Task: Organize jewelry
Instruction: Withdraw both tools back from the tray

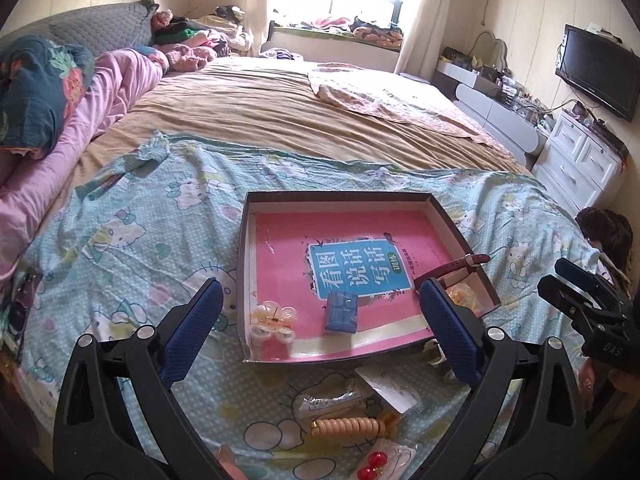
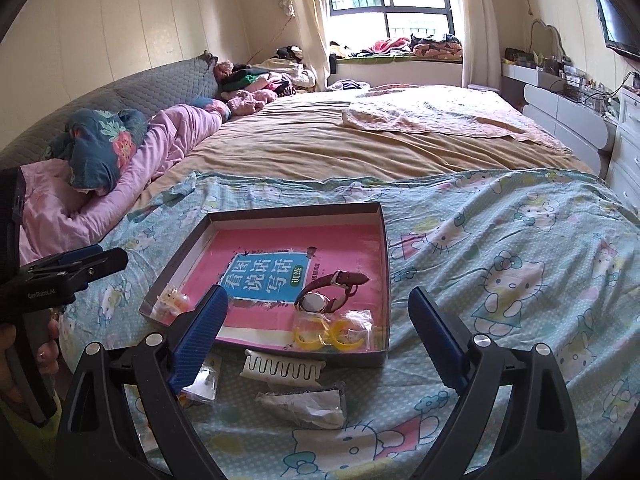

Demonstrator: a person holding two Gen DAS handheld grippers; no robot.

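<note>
A shallow dark box (image 1: 340,197) (image 2: 385,248) with a pink book as its floor lies on the bed. In it are a cream hair claw (image 1: 272,322) (image 2: 173,299), a small blue box (image 1: 341,312), a maroon-strap watch (image 2: 325,295) (image 1: 460,266) and bagged yellow rings (image 2: 332,330). In front of the box lie a white comb clip (image 2: 282,366), a clear bag (image 2: 308,402), a beige spiral hair tie (image 1: 347,427) and red earrings (image 1: 370,465). My left gripper (image 1: 320,328) is open and empty over the box's near edge. My right gripper (image 2: 316,344) is open and empty above the comb clip.
The bed carries a Hello Kitty sheet (image 2: 500,264), a tan blanket (image 1: 280,108) and pink bedding (image 1: 116,92) at the left. White drawers (image 1: 580,160) and a TV (image 1: 600,68) stand at the right. Each gripper appears in the other's view (image 1: 584,300) (image 2: 60,276).
</note>
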